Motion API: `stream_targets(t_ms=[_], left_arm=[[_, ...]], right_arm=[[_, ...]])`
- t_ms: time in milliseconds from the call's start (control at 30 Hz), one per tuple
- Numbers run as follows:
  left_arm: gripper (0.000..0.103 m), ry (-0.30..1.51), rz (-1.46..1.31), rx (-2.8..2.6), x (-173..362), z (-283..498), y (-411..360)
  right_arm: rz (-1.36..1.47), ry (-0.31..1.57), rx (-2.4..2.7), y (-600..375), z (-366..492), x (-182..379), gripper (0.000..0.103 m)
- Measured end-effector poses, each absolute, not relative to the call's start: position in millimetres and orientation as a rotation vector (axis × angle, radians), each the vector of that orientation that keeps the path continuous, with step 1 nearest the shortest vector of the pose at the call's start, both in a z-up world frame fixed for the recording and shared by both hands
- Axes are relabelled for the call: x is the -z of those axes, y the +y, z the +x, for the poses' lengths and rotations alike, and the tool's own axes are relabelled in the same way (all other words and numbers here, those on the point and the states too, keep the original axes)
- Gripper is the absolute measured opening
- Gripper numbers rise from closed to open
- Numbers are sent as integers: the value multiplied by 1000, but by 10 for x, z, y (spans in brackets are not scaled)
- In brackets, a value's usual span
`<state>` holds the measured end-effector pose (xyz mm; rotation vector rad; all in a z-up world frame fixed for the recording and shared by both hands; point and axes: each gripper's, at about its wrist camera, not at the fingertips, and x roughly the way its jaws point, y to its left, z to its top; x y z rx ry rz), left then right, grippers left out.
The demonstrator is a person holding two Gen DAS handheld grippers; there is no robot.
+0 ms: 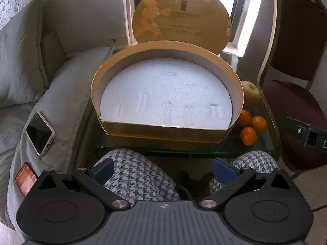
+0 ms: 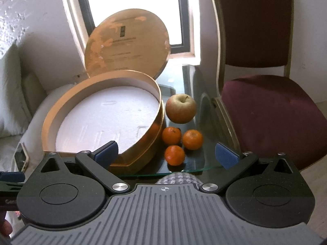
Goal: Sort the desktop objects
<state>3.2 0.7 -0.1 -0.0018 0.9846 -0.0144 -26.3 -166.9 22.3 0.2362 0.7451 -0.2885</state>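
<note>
Glossy glass table, matt cardboard box w/ foam liner

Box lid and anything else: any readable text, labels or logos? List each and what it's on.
Lid: a dark block and several printed lines, too blurred to read.
Left gripper, seen at the right view's edge: "Gen", cut off by the frame.
Red screen on the cushion: pale dotted marks, too small to read.
Phone: screen dark, no text.
Foam liner in the box: pressed grooves, no letters.

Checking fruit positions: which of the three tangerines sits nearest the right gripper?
The front tangerine, alone by the glass table edge; the other two lie side by side behind it.
</note>
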Motion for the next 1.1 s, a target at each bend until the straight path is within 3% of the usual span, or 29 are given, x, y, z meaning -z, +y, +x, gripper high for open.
stream_targets(t_ms=[433,1100], left_arm=[[103,975,86,53,-4,240,-1],[103,1042,66,52,80,480,207]], right_arm=[[353,862,250,-1800,-25,-72,103],[255,873,241,-1643,231,22,103]])
